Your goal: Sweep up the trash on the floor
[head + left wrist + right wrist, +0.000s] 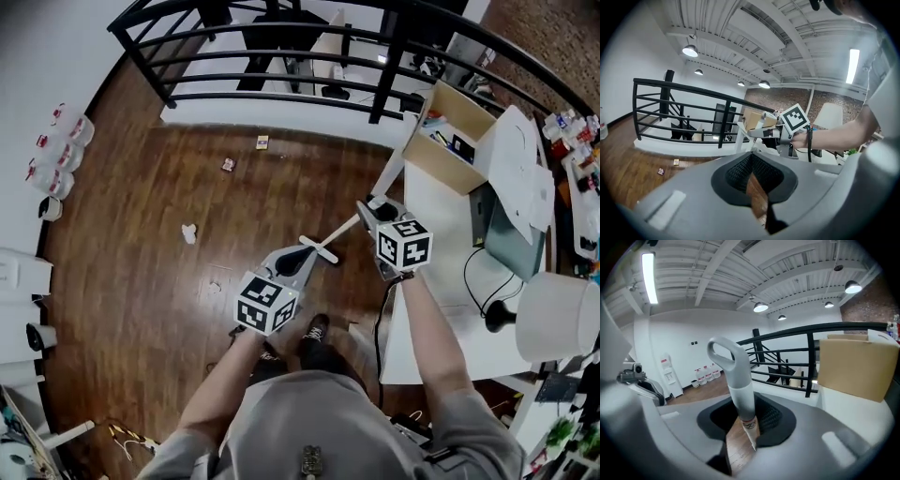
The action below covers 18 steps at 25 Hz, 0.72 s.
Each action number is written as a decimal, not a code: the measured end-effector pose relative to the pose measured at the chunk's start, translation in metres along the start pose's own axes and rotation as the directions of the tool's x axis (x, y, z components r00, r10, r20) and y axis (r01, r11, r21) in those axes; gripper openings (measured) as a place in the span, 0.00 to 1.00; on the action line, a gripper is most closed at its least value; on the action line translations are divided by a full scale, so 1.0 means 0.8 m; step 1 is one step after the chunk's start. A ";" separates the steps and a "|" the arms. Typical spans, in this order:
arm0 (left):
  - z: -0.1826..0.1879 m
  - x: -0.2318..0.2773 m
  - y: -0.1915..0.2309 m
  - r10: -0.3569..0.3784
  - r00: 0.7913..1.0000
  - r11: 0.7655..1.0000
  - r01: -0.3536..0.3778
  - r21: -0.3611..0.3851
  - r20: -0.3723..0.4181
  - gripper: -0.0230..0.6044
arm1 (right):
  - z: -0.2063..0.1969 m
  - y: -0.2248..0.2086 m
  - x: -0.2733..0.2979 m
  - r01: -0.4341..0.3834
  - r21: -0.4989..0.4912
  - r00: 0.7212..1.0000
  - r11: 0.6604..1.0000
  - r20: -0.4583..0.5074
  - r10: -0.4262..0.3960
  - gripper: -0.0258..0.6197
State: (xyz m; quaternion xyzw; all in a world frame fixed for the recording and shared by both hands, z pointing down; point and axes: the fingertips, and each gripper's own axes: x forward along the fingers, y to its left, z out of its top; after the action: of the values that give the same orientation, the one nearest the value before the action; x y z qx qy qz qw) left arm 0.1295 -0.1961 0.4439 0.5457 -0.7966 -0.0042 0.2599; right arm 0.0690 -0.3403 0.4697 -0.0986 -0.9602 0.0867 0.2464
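Three trash pieces (188,232) unswept on floor (141,309), upper left; right gripper (744,426) jaws pinching grey handle (739,387); left gripper (755,186) jaws pressed together, empty.

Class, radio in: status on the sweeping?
Left gripper shut, empty. Right gripper shut on handle. Trash scattered on floor, unswept. Table close at right.

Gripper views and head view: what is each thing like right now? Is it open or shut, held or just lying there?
left gripper: shut, nothing in it.
right gripper: shut on the handle.
handle: held, sticking up from the gripper.
crumpled paper: loose on the floor, not swept up.
small wrapper: loose on the floor, not swept up.
cardboard box: open, on the table.
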 end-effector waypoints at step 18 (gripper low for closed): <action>-0.216 -0.192 0.072 0.174 0.981 0.977 -0.183 -0.107 -0.086 0.27 | 0.041 0.400 -0.038 -0.344 -0.200 0.939 0.918 -0.070 0.336 0.18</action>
State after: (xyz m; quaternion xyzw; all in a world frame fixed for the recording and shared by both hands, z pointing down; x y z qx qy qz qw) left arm 0.1932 0.0088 0.5468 0.4558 -0.8305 -0.0057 0.3200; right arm 0.1263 -0.0427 0.3588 -0.2907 -0.9279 0.0250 0.2322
